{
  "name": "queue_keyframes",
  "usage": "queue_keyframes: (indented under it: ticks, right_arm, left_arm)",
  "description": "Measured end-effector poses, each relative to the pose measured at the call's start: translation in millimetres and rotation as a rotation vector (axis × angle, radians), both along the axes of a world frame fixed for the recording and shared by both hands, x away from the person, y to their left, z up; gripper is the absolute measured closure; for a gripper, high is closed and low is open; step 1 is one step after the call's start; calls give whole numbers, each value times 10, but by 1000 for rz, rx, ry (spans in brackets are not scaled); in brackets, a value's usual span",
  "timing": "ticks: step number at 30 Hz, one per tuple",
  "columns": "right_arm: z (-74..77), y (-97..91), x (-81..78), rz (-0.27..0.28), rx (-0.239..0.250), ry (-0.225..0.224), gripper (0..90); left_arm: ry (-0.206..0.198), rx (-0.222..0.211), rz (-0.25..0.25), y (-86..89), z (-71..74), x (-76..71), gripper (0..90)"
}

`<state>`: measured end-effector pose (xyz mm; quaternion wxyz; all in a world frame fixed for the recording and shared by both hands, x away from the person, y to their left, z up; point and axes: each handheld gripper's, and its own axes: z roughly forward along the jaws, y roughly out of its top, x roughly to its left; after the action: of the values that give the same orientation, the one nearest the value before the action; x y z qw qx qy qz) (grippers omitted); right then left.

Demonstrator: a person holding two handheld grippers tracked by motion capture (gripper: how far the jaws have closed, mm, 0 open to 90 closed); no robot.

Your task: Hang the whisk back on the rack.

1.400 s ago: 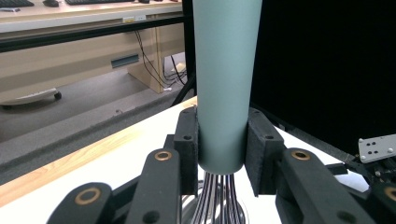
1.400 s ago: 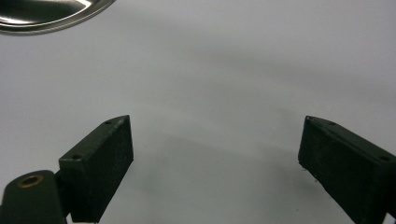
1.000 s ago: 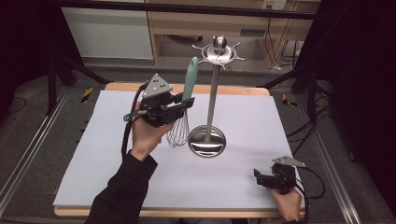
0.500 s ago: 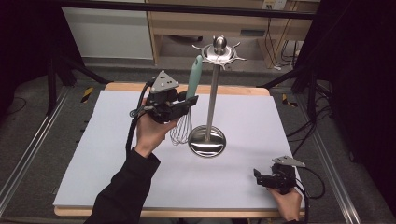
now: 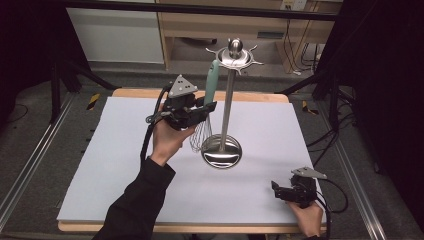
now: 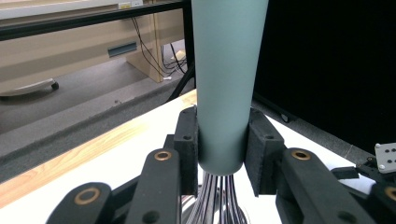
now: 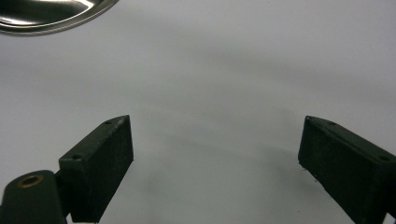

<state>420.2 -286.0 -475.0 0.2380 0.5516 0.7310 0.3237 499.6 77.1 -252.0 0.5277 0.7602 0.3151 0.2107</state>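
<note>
One whisk (image 5: 206, 110) was in play, its teal handle clamped in the left claw (image 6: 222, 154) and lifted just beside the pole of the single steel stand (image 5: 226, 120), handle top close under the hooked crown. Hanging it looked not yet done; the lift was. Well apart from the stand, the right claw (image 7: 215, 158) rested wide and empty on the tabletop (image 5: 115, 165).

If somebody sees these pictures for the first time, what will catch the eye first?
Probably the whisk, held upright above the table's middle: the left gripper is shut on the lower end of its pale green handle, wires hanging below. Right beside it rises the shiny metal stand with its round base and hooked crown. The right gripper rests open over the white mat, near the front right corner.
</note>
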Motion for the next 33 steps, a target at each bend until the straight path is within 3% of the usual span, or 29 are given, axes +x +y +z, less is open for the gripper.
queue_keyframes:
  ticks: [14,26,33]
  right_arm:
    - [-11,5,2,0,1,3,107]
    - [-16,5,5,1,-6,3,107]
    - [-12,6,1,1,1,4,107]
  left_arm:
    - [-55,-40,8,-86,-115,87,680]
    - [-85,-33,23,-96,-139,111,674]
    - [-102,-40,34,-78,-135,89,521]
